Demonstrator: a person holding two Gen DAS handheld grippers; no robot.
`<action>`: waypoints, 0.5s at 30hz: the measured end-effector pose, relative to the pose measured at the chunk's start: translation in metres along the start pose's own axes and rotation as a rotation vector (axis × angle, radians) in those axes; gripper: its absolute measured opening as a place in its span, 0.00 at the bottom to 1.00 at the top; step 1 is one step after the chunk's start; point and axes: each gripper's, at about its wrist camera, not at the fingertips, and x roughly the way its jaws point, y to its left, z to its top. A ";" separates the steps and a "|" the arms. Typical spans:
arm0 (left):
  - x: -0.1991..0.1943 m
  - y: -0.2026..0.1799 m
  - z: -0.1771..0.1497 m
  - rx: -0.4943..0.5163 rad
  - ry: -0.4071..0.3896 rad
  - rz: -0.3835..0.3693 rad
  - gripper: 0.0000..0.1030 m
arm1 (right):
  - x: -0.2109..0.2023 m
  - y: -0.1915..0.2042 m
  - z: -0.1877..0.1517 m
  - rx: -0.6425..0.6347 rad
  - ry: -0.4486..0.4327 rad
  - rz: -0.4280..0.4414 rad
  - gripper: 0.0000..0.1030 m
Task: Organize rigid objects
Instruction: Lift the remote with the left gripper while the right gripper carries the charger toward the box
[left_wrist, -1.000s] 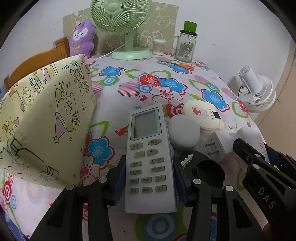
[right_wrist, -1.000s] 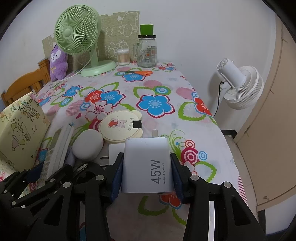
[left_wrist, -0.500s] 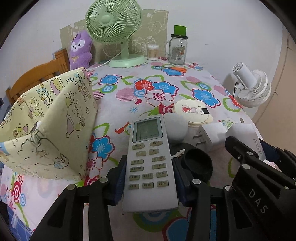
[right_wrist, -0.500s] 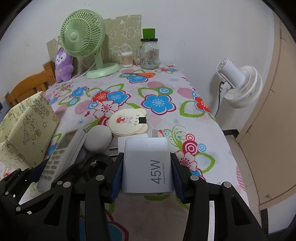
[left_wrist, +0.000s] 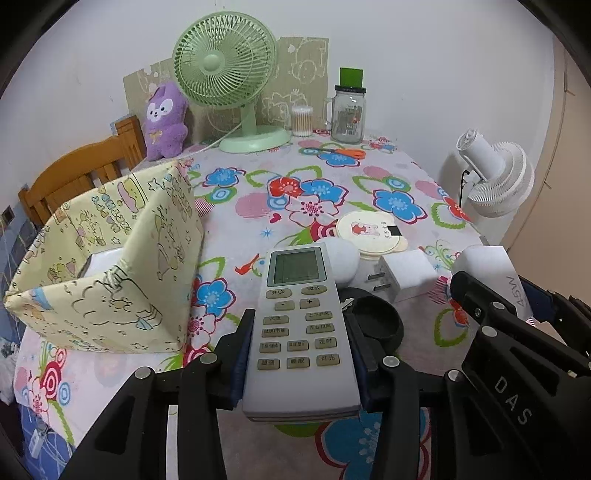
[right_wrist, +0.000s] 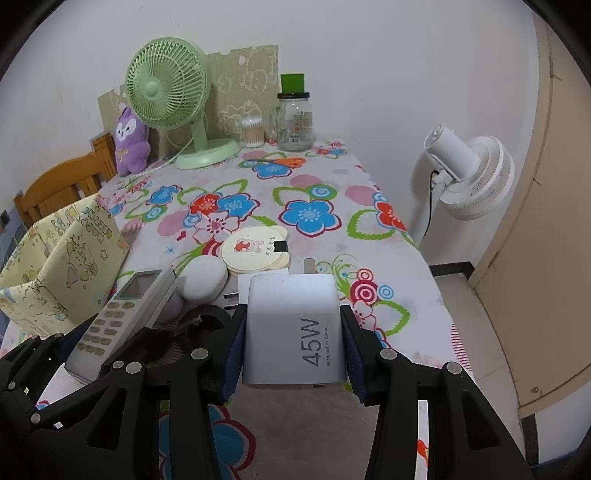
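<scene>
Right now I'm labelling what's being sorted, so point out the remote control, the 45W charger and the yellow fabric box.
remote control (left_wrist: 301, 325), left wrist view, on its button panel.
45W charger (right_wrist: 295, 328), right wrist view, on its printed top face.
yellow fabric box (left_wrist: 162, 258), left wrist view, on its right outer wall.

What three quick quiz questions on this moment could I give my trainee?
1. True or false: the left hand-held gripper is shut on the remote control.
2. What is printed on the charger in the right hand-held gripper?
3. Which stands left of the remote: A) yellow fabric box B) glass jar C) white fan?

Key: 1 true; 2 45W; 3 A.
</scene>
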 end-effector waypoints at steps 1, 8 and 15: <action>-0.002 0.000 0.001 -0.001 -0.002 -0.002 0.45 | -0.002 0.000 0.000 -0.003 -0.001 -0.005 0.49; -0.021 -0.002 0.005 0.006 -0.023 -0.010 0.45 | -0.020 -0.002 0.002 0.004 -0.027 -0.011 0.49; -0.035 -0.004 0.007 0.015 -0.034 -0.024 0.45 | -0.037 -0.005 0.004 0.019 -0.052 -0.015 0.49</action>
